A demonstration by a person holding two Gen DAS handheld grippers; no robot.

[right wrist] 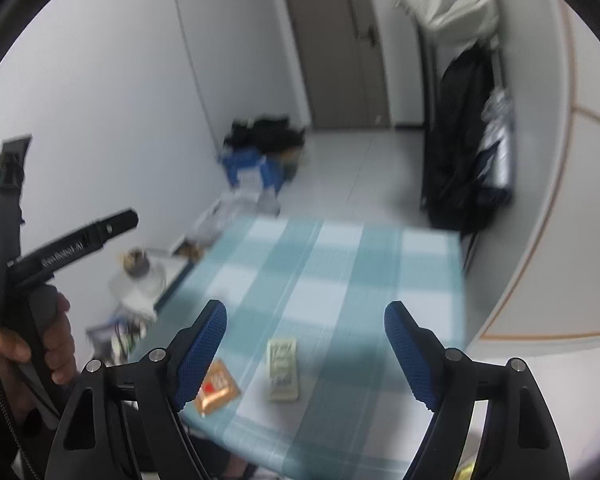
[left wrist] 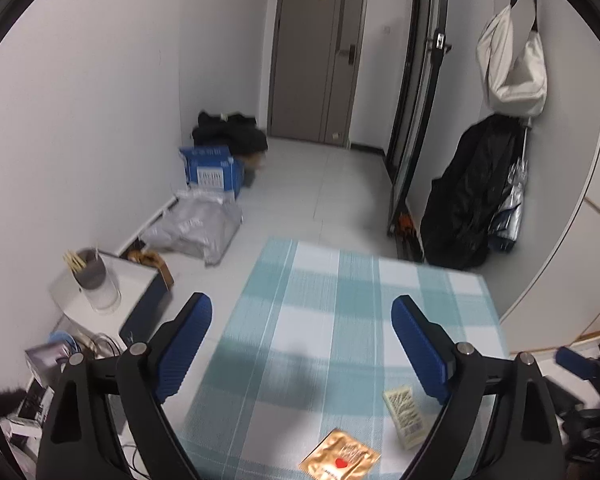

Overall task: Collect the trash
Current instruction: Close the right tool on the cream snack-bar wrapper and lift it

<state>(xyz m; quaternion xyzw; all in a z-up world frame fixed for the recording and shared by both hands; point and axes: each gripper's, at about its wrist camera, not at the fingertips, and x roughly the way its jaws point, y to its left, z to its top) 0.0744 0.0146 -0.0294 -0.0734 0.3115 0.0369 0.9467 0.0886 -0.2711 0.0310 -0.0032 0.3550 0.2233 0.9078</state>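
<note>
A gold wrapper with a red heart (left wrist: 340, 459) lies on the teal checked tablecloth (left wrist: 320, 308) near its front edge. A cream packet (left wrist: 405, 416) lies just right of it. My left gripper (left wrist: 302, 344) is open and empty, above the cloth behind both pieces. In the right wrist view the gold wrapper (right wrist: 217, 389) sits by the left finger and the cream packet (right wrist: 283, 370) lies between the fingers. My right gripper (right wrist: 305, 350) is open and empty above them. The view is blurred.
A white side table (left wrist: 112, 284) with a grey cup of sticks (left wrist: 89, 270) stands left of the table. Grey bags (left wrist: 198, 230) and a blue box (left wrist: 212, 172) line the left wall. A black coat (left wrist: 470, 196) hangs at right. The other handle (right wrist: 60, 252) is at left.
</note>
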